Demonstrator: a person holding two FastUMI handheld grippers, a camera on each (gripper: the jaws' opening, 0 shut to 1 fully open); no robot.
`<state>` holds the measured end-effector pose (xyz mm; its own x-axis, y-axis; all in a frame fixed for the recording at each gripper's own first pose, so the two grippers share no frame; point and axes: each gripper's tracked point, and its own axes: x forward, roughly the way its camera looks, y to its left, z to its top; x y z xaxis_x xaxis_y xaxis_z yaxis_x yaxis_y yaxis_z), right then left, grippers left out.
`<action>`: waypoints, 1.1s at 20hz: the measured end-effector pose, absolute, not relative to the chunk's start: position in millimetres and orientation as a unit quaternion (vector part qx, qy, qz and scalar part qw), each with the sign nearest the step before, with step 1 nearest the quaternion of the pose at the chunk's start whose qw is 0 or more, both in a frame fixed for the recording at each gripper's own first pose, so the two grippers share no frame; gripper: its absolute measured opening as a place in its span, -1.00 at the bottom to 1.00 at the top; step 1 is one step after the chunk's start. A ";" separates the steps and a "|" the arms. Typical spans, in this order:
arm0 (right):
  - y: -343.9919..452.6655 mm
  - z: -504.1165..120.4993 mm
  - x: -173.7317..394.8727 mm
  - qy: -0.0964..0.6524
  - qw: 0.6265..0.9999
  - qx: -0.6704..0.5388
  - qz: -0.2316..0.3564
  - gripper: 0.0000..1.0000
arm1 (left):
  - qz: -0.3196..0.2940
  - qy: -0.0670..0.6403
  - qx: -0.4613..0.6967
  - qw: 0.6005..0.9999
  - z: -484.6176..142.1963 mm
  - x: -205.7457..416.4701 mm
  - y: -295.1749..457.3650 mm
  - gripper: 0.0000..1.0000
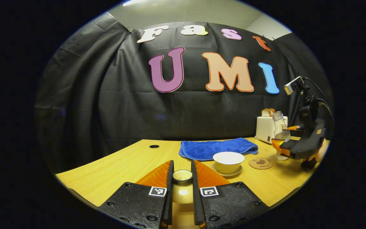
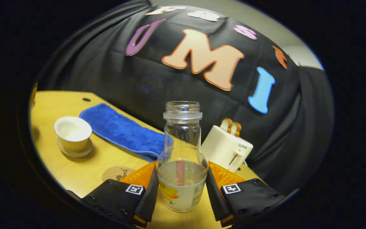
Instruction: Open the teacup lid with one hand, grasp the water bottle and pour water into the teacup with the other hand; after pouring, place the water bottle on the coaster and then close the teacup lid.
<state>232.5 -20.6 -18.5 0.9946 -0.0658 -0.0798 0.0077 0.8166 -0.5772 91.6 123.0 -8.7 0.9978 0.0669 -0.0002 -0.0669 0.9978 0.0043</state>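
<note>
Teacup between towel and coaster

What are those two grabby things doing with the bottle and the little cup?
A person is working two grippers at a wooden table. The left hand-held gripper is shut on the teacup lid, held away from the open teacup. The right hand-held gripper is shut on the water bottle, which is uncapped and part full. The bottle stands upright near the coaster, not tipped over the cup.
</note>
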 end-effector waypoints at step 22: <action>85.2 -40.0 238.0 -0.015 0.640 -0.764 0.074 0.50 | 0.056 0.001 0.002 0.998 -9.3 91.3 161.5 -0.53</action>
